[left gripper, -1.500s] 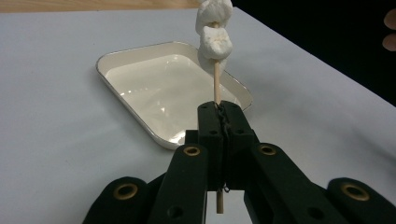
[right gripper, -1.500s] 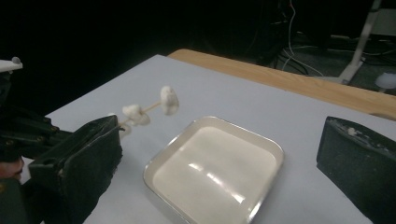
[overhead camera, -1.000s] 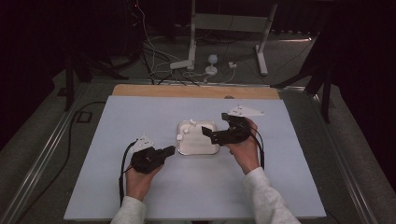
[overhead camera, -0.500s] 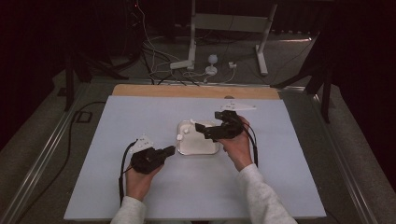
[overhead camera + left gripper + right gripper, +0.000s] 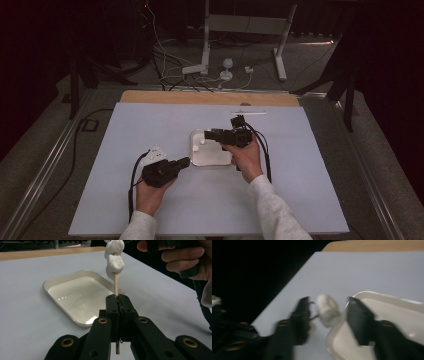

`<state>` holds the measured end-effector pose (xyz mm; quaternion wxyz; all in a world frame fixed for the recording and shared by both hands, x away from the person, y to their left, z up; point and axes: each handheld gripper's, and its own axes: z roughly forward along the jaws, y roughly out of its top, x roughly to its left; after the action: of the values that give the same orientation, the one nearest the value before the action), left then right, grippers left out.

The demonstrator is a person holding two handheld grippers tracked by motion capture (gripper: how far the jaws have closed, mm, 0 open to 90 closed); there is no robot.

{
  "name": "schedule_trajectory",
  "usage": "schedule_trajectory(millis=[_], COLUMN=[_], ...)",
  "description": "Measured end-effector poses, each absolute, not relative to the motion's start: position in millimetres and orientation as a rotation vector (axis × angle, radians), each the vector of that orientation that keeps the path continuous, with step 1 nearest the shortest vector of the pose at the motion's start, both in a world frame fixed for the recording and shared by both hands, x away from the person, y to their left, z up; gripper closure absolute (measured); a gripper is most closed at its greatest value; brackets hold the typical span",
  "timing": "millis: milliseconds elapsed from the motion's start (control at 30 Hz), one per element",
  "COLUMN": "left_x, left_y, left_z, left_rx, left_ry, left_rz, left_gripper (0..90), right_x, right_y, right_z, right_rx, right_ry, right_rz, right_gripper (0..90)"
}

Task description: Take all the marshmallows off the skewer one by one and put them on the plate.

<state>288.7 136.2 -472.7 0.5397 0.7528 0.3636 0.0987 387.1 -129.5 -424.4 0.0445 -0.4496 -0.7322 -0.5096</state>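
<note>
On our white tabletop (image 5: 125, 150), left fingers (image 5: 112, 307) clench the marshmallow skewer (image 5: 116, 285); right fingers (image 5: 359, 320) spread around a marshmallow (image 5: 327, 310). Squeezing off-centre could snap the stick.

No readable text, labels, brands or numbers anywhere: tray, grippers and table are all unmarked.
</note>
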Motion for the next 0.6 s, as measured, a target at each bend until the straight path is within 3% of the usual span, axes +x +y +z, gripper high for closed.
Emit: schedule_trajectory(millis=[133,600], left_x=[288.4,286.7], left_y=[135.2,132.2], left_z=[-472.9,-468.5], left_rx=[1.806,1.832], left_ry=[0.853,0.854], left_rz=[0.241,0.289], left_gripper=[89.8,90.0], right_x=[386.3,379.5], right_y=[-130.7,-126.8], right_z=[-421.4,-415.0], right_rx=[-1.381,-1.501], right_ry=[-2.215,-2.325], right_rz=[-1.577,-1.645], right_gripper=[73.9,80.3])
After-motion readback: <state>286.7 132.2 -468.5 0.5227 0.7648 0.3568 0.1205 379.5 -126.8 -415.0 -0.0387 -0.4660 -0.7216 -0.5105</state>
